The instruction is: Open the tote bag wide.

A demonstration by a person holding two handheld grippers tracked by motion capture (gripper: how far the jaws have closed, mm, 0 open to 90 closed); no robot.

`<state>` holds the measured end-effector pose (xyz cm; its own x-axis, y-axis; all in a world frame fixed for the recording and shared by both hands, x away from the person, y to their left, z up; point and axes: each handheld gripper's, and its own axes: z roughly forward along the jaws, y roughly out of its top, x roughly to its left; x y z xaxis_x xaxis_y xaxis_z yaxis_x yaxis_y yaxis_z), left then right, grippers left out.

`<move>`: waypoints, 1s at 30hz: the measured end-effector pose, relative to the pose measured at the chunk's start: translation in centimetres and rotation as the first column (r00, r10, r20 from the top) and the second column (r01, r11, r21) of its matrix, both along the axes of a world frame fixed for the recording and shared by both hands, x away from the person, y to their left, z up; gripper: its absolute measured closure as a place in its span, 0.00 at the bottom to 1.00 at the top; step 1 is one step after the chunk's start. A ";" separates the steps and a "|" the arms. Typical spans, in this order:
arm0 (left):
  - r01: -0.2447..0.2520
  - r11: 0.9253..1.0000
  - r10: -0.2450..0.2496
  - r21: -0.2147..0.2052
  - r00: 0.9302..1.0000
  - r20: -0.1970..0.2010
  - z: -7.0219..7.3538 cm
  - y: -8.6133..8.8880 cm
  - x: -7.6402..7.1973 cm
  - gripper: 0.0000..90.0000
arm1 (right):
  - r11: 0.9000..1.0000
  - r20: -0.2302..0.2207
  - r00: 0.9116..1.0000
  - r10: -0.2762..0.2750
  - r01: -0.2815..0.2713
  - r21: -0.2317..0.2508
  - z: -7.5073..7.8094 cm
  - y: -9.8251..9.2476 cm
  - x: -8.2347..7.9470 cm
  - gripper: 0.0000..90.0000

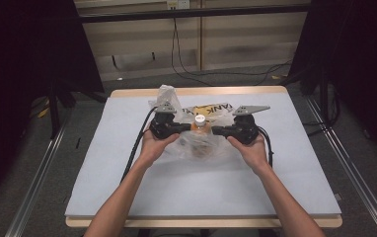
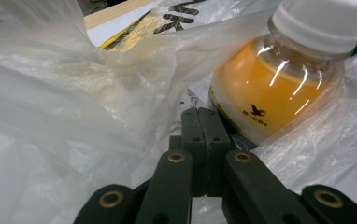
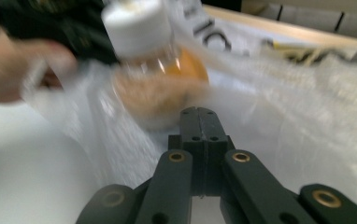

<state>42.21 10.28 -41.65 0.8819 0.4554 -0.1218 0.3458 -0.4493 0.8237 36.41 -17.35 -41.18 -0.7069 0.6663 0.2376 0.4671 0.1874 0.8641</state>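
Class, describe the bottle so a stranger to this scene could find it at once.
Start at the pale table and find the crumpled clear plastic bag at its middle, between the two grippers. The bottle stands inside it: clear, filled with orange drink, white screw cap.

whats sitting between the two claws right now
In the high view, a bottle of orange drink with a white cap stands between the left claw and the right claw, wrapped in a clear plastic bag.
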 end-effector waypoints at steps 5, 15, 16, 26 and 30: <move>0.009 1.000 -0.009 -0.003 1.000 -0.006 -0.2 -0.1 0.1 1.00 | 1.000 0.035 0.999 -0.015 0.014 0.024 1.7 -0.1 0.7 1.00; 0.040 0.996 -0.035 0.084 0.998 -0.059 -2.4 -0.5 -0.6 1.00 | 0.995 -0.045 0.999 -0.026 0.021 -0.095 -1.9 0.6 2.0 1.00; 0.036 0.995 -0.031 0.096 0.998 -0.062 -2.8 -0.6 -0.7 1.00 | 0.994 -0.051 0.998 -0.022 0.017 -0.104 -2.3 0.6 2.0 1.00; 0.037 0.994 -0.026 0.107 0.994 -0.104 -5.5 0.0 -0.8 1.00 | 0.985 -0.120 0.993 -0.008 -0.013 -0.172 -5.8 0.3 1.5 1.00; 0.050 0.990 -0.035 0.134 0.993 -0.114 -6.6 0.0 -1.1 1.00 | 0.982 -0.142 0.990 0.000 -0.027 -0.188 -6.9 0.3 1.6 1.00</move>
<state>41.11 10.26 -48.29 0.8854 0.4366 -0.1597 0.4100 -0.5713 0.7110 37.98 -17.09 -48.06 -0.6843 0.6994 0.2063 0.5782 0.3480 0.7380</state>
